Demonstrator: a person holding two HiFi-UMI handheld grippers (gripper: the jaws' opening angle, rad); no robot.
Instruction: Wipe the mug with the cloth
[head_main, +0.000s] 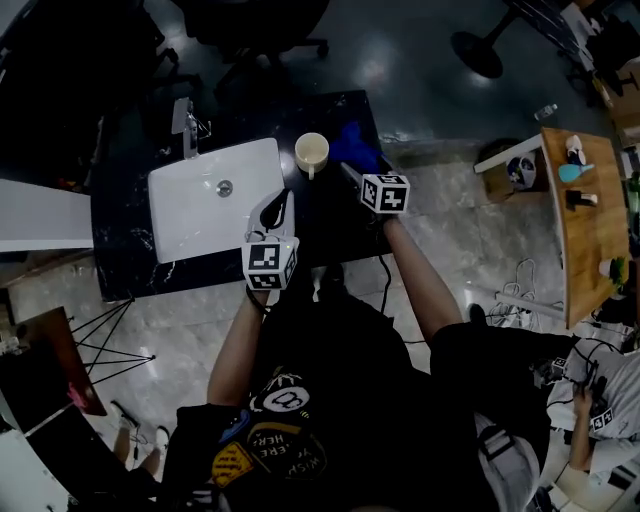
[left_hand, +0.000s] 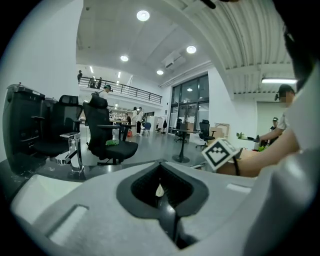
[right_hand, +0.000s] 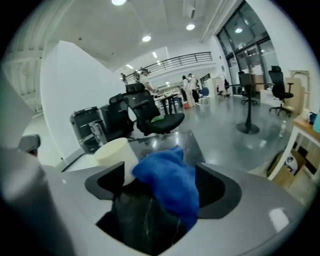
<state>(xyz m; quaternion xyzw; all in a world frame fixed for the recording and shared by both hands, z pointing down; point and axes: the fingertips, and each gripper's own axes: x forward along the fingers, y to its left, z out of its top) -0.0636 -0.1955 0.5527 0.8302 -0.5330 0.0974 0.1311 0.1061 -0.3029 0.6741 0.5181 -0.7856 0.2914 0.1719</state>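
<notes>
A cream mug (head_main: 311, 152) stands upright on the black counter (head_main: 330, 228), just right of the sink's far corner. A blue cloth (head_main: 356, 148) lies bunched beside it on the right. In the right gripper view the cloth (right_hand: 170, 184) sits between the wide-apart jaws of my right gripper (right_hand: 161, 192), lying against the right jaw, and the pads do not press on it; the mug (right_hand: 116, 154) stands just past the left jaw. My left gripper (head_main: 279, 200) hovers over the sink's right edge, short of the mug, jaws together with nothing in them.
A white sink (head_main: 200, 215) with a chrome tap (head_main: 187, 125) fills the counter's left half. Office chairs stand beyond the counter. A wooden table (head_main: 585, 225) with bottles is at the right, and a person sits at the lower right.
</notes>
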